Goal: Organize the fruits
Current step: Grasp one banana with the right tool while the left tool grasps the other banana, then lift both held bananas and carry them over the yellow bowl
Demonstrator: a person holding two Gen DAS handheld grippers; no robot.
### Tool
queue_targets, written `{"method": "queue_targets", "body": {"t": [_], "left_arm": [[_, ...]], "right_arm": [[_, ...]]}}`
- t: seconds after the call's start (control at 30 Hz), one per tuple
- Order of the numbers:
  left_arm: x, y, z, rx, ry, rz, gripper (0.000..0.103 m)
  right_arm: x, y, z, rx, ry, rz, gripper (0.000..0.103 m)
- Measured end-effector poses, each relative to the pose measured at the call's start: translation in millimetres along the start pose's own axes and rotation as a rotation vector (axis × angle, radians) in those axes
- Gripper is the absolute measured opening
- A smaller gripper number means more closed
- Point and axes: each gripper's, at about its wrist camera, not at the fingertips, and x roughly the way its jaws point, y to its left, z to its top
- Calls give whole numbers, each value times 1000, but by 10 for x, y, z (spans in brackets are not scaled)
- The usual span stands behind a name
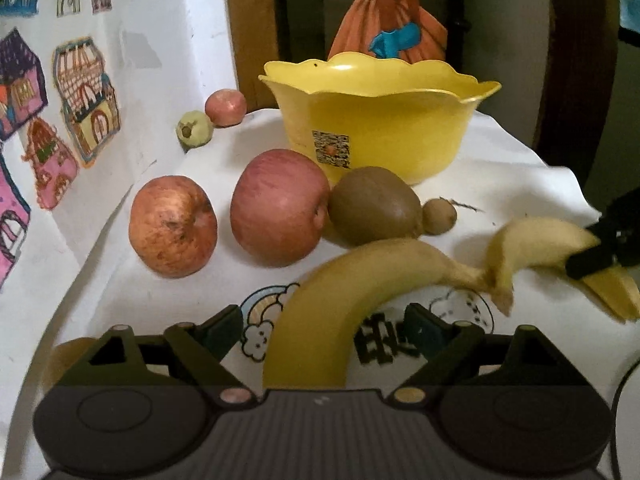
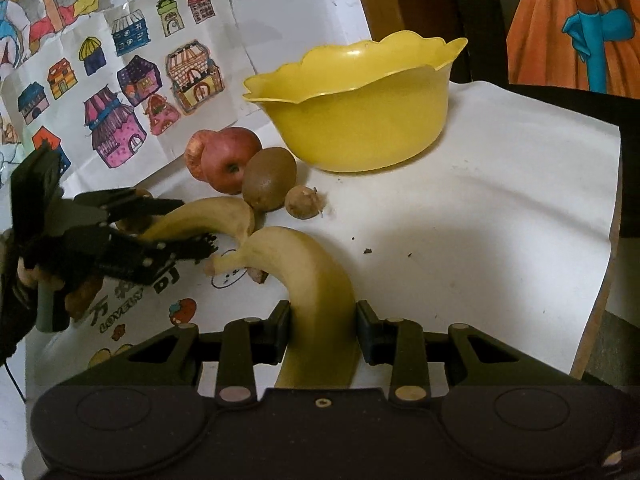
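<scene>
Between my left tool's (image 1: 324,326) wide-spread fingers lies one banana (image 1: 340,292), untouched by either pad. Behind it, apples (image 1: 280,206), a kiwi (image 1: 374,206) and the rest wait outside the yellow bowl (image 1: 380,120). From the right wrist, my right tool (image 2: 323,330) clamps the joined second banana (image 2: 316,292); nothing looks sorted yet.

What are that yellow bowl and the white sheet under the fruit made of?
The yellow bowl looks like thin moulded plastic: glossy highlights, a wavy scalloped rim and a printed sticker on its side. The white sheet seems to be paper or thin card: matte, slightly creased, with a cleanly cut edge, though coated fabric can't be ruled out.
</scene>
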Motion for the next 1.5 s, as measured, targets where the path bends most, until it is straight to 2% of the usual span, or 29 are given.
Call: {"method": "queue_targets", "body": {"t": [0.13,0.17,0.23,0.4,0.5,0.77,0.83,0.9,0.97,1.03,1.07,1.1,1.23,1.3,1.5], "left_arm": [[18,-4,24,-19,2,-19,77],[10,-23,26,-17,3,-23,70],[-14,-70,24,-16,9,-7,68],[-86,-103,1,-106,25,34,57],[-171,-175,-52,-125,33,59,53],[-331,-261,-139,-141,54,49,52],[-297,-276,-133,-116,43,56,58],[-257,-264,-119,-111,32,54,69],[-230,-271,-114,-110,25,48,70],[-233,-292,-123,-95,20,48,66],[-244,-312,-130,-81,16,43,59],[-255,-334,-135,-68,13,46,58],[-283,-344,-141,-90,11,51,53],[-308,-348,-150,-105,14,61,44],[-361,-377,-164,-142,28,92,42]], "right_arm": [[17,34,12,-38,-26,-7,40],[25,57,13,-54,-30,-12,42],[53,100,12,-85,-32,-27,43],[69,199,-40,-155,-34,-85,39],[42,232,-66,-180,-32,-104,39],[-63,278,-136,-219,-5,-100,40],[-33,281,-116,-220,-9,-99,41],[14,289,-95,-220,-15,-96,43],[64,293,-89,-223,-18,-97,44],[82,305,-100,-244,-31,-102,43],[87,311,-104,-254,-34,-107,42],[87,315,-112,-262,-38,-113,40],[77,317,-128,-267,-51,-126,38],[69,329,-136,-268,-49,-128,37],[-15,411,-174,-303,-65,-140,37]]}}
